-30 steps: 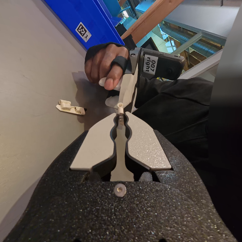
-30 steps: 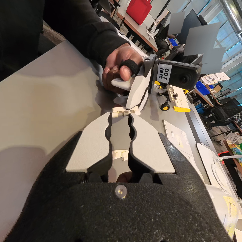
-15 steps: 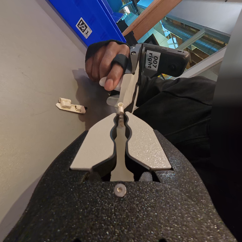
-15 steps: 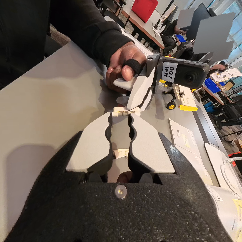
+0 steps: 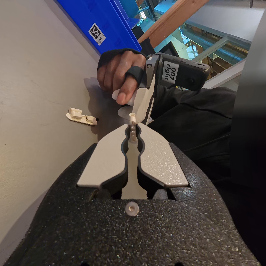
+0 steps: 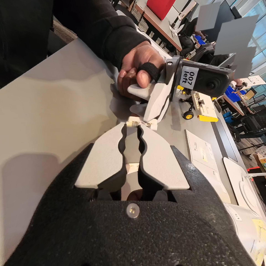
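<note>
My left gripper (image 5: 132, 126) is shut on a white beam with holes (image 5: 133, 135) and holds it above the grey table (image 5: 36, 86). A short white tube (image 5: 132, 117) sticks out of the beam's far end. My right gripper (image 6: 131, 126) faces it, jaws still apart. Its fingertips (image 6: 122, 129) stand at the tube (image 6: 132, 123), which lies at their very ends rather than deep between the pads. The beam (image 6: 145, 123) runs right under the left gripper (image 6: 152, 119). In the left wrist view the right gripper (image 5: 144, 123) sits just right of the tube.
A small white assembly (image 5: 80, 118) lies on the table to the left. A blue bin (image 5: 103, 21) stands behind it. A white and yellow wheeled model (image 6: 200, 106), an open booklet (image 6: 201, 151) and a white container (image 6: 244, 194) are to the right. Less than 4 cm separates the two grippers' tips.
My right gripper's jaws have narrowed around the tube end of the beam. My left gripper keeps its hold on the beam, which has barely moved.
</note>
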A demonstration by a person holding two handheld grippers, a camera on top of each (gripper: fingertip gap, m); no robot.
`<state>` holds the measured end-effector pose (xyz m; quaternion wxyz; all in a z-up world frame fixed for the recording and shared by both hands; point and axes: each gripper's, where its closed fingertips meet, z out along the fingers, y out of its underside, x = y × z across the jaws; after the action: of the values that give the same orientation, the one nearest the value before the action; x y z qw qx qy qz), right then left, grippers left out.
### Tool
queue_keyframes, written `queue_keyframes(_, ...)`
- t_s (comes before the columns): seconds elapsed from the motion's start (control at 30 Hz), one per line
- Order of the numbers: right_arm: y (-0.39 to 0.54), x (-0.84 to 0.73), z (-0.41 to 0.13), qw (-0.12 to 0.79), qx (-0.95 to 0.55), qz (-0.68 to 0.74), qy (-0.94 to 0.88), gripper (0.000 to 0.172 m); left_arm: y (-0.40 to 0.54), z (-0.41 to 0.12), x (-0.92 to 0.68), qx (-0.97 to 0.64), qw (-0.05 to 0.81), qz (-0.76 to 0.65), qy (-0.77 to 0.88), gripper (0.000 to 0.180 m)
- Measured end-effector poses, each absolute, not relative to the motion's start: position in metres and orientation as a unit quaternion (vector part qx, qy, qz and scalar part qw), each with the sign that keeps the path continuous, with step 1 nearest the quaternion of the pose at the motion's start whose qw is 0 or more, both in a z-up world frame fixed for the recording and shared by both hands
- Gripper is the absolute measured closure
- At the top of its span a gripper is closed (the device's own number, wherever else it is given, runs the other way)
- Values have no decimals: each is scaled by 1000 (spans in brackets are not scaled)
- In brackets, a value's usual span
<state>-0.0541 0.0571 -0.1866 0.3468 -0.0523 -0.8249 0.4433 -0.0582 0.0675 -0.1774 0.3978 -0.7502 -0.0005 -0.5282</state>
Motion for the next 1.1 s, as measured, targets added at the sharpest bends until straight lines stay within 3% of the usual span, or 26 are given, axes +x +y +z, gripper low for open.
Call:
queue_keyframes(0.23,68,-59,-192,367,-79,422,-825,155,73,-178,-66,-760,431,-487,1,173)
queue_keyframes(0.4,98,-60,-211,326,-159,392,-846,152,80,-183,-76,-788,465,-404,18,173)
queue_keyframes(0.53,120,-65,-229,300,-216,348,-861,146,88,-190,-81,-811,488,-320,42,173)
queue_keyframes(0.77,119,-66,-217,308,-226,371,-847,143,102,-194,-79,-812,551,-75,177,173)
queue_keyframes(1.0,126,-64,-219,319,-229,357,-848,143,107,-207,-73,-797,539,61,265,173)
queue_keyframes(1.1,125,-66,-220,325,-231,353,-847,143,109,-206,-73,-805,539,36,245,173)
